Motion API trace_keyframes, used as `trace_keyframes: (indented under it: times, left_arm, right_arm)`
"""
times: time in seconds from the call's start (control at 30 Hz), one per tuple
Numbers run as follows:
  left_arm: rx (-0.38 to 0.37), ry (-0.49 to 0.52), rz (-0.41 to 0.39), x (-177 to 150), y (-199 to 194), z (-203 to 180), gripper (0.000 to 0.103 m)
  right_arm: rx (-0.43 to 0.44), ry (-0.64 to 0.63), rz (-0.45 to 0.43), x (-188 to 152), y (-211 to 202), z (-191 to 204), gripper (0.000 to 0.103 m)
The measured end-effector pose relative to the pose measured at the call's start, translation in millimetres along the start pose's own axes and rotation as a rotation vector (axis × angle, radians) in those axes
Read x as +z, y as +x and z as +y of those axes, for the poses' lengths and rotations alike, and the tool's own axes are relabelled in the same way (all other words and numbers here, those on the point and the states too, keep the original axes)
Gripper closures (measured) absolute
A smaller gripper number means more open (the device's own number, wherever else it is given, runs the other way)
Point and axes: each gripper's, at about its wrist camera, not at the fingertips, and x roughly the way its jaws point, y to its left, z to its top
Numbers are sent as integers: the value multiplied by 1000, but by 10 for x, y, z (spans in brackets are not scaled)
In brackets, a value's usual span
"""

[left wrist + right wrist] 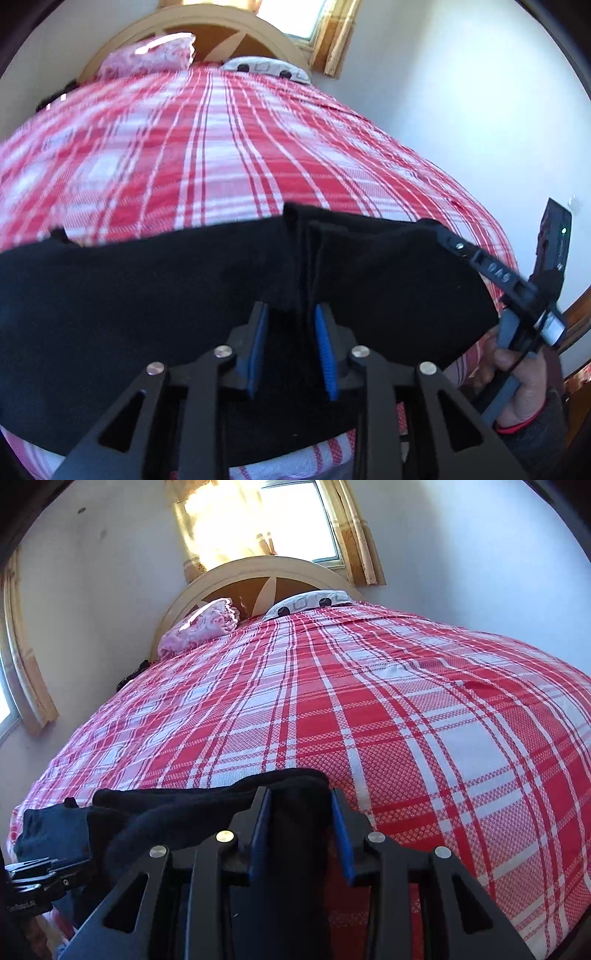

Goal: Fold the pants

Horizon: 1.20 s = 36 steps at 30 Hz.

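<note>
Black pants [147,288] stretch across the near edge of the red and white plaid bed [207,155]. My left gripper [291,314] has its blue pads on either side of a bunched fold of the pants and is shut on it. My right gripper [301,797] is shut on the other end of the pants [207,805], with cloth filling the gap between its pads. The right gripper also shows in the left wrist view [509,288], held by a hand at the right edge. The left gripper shows at the lower left of the right wrist view [33,878].
The plaid bed [369,709] runs away to a curved wooden headboard [266,579]. A pink pillow [199,627] and a white patterned pillow [310,602] lie at its head. A window [291,520] is behind, and white walls on both sides.
</note>
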Motion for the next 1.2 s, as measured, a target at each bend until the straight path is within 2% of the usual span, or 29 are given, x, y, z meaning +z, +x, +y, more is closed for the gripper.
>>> trace_keyframes:
  times: [0.07,0.13,0.17,0.23,0.27,0.3,0.4,0.47,0.57,0.6,0.63,0.67,0.7,0.77,0.83,0.9,0.97,1.07,1.2]
  left_arm:
    - [49,75,-88,50,-181,-70,71]
    - [56,139,-170,134,-349,-168,66]
    - [46,172,-207,181,-415,-237,62]
    - [30,229,-255,261,-443,-358,61]
    - [22,262,-274,283,-428,-429,61]
    - [15,301,-286,314,-384,-514,61]
    - [-7,361,-260,356,-123,-652,60]
    - [36,350,-189,334,101,-630,60]
    - [102,263,-76,252,358,-348,58]
    - [119,219,-45,207,399,-237,54]
    - [95,158,-36,177,405,-106,43]
    - [59,99,-36,178,381,29,43]
    - [43,86,-34,184,359,53,43]
    - [43,103,-23,216,334,52,42]
    - [44,90,-21,254,269,56,37]
    - [52,65,-59,298,96,135,37]
    - [53,46,-106,311,-137,305,30]
    - [102,-10,-147,279,-360,635,26]
    - [244,-118,-170,81,-694,1260,26]
  right_arm:
    - [25,102,-35,29,-155,-149,68]
    - [48,190,-120,39,-423,-310,68]
    - [33,187,-134,47,-498,-325,68]
    - [-5,151,-151,32,-668,-296,72]
    - [-2,134,-147,22,-711,-262,77]
    - [9,109,-136,-2,-741,-200,78]
    - [46,36,-96,-90,-689,14,78]
    - [54,39,-94,-93,-588,63,78]
    - [111,70,-52,-34,-297,70,78]
    - [114,65,-21,-41,-172,77,78]
    - [100,44,2,-77,-43,94,78]
    - [95,26,-5,-111,5,111,78]
    - [95,22,-19,-142,22,109,78]
    - [113,62,-43,-181,-7,68,78]
    - [133,100,-44,-181,-32,30,78]
    - [134,126,-37,-136,-113,36,78]
    - [135,128,-59,-90,-280,102,78]
    - [178,-4,-133,-99,-564,459,78]
    - [244,-115,-75,-234,-468,985,78]
